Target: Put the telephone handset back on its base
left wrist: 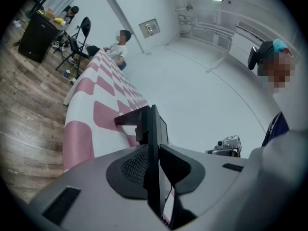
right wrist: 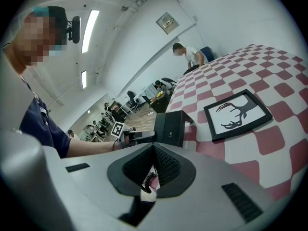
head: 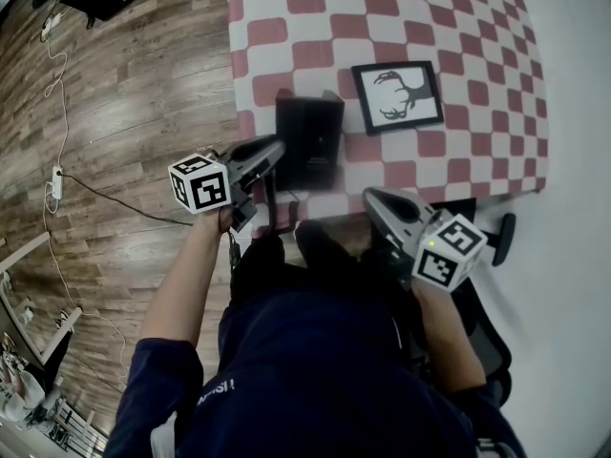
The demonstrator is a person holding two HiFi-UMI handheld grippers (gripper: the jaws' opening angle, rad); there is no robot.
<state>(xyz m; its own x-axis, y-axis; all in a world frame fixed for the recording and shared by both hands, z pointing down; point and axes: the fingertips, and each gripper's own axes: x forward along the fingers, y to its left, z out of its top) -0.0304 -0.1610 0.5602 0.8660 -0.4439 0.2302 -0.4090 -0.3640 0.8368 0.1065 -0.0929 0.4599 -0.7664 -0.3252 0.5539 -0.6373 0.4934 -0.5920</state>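
Dimpled pads (left wrist: 132, 166) of left claw (left wrist: 154, 150) pinch thin black slab (left wrist: 153, 121).

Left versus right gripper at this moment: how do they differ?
The left gripper has its jaws clamped on the black handset; the right gripper has its jaws together on nothing. The left gripper reaches right up to the base on the table; the right gripper hangs farther back, nearer the person's body. Both have their jaws closed.
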